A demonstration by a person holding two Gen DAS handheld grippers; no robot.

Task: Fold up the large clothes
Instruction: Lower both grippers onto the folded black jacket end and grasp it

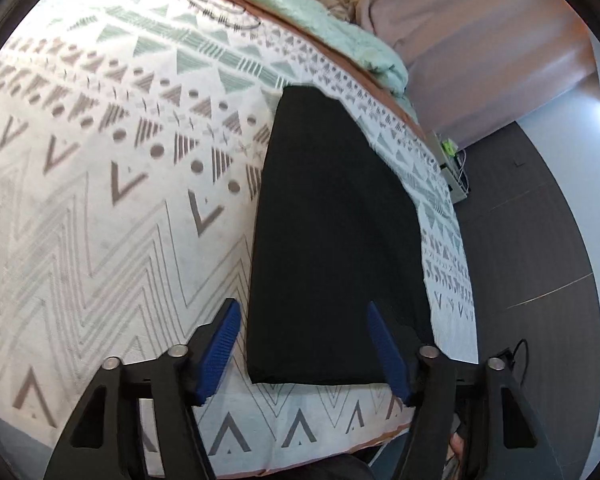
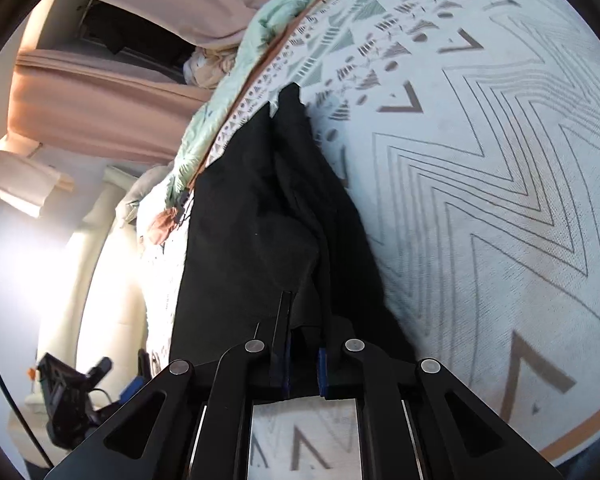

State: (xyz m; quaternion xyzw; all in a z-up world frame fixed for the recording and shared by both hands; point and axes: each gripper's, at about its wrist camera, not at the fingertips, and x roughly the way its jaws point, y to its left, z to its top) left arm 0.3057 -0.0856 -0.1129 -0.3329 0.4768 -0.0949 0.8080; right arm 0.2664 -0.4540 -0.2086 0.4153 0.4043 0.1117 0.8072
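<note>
A black garment [image 1: 332, 240] lies folded in a long flat strip on the patterned bedspread [image 1: 100, 200]. My left gripper [image 1: 304, 316] is open, its blue pads [image 1: 220, 356] on either side of the garment's near end, just above it. In the right wrist view the same black garment [image 2: 268, 216] runs away from me, bunched and lifted near the fingers. My right gripper [image 2: 304, 320] is shut on a fold of the black garment at its near edge.
A mint green quilt [image 1: 340, 24] and pink curtains [image 1: 480, 40] are at the bed's far side. Dark floor [image 1: 540, 240] lies to the right of the bed edge. A black device on a stand [image 2: 72, 392] sits beside the bed.
</note>
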